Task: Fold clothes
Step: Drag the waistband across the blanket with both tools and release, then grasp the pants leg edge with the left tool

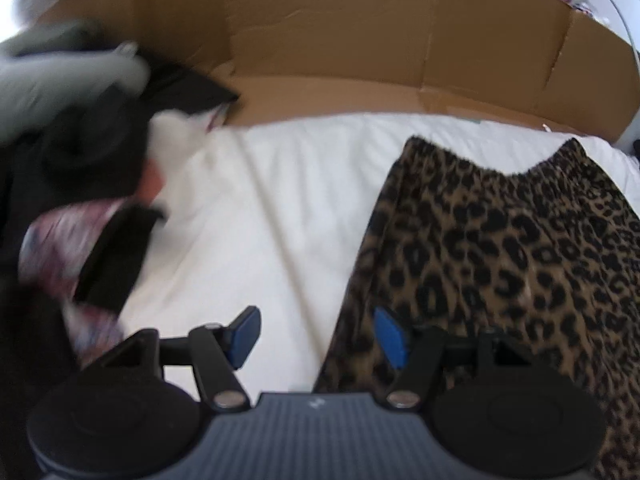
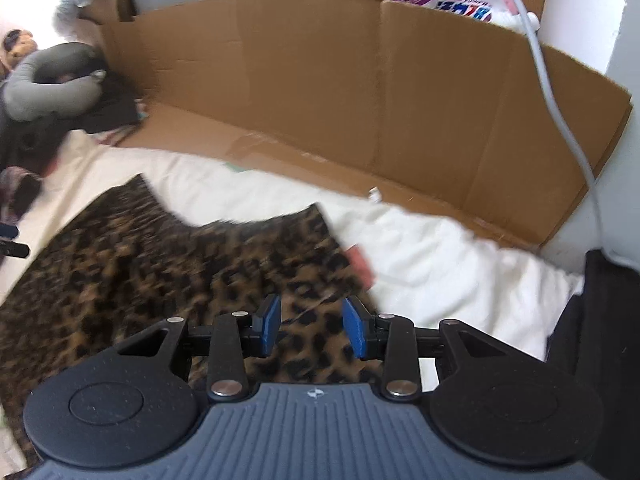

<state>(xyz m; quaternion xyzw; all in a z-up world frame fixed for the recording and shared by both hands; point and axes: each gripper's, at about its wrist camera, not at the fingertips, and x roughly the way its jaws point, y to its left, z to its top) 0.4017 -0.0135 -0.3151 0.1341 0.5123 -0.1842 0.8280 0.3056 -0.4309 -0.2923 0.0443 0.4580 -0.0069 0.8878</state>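
Only blurred, upside-down blue lettering on a white bag (image 2: 466,0).

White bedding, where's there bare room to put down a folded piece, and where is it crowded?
Free: the strip of white bedding between the leopard-print garment and the dark clothes pile, and the patch between that garment's right edge and the cardboard. Crowded: the far left corner, where the pile and a grey neck pillow sit.

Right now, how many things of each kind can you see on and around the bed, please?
Leopard-print garment, laid flat: 1
Pile of dark and mixed clothes, too blurred to count singly: 1
Grey neck pillow: 1
Cardboard panel standing behind the bed: 1
White cable: 1
Hand-held gripper, left and right, both open: 2
Total: 7
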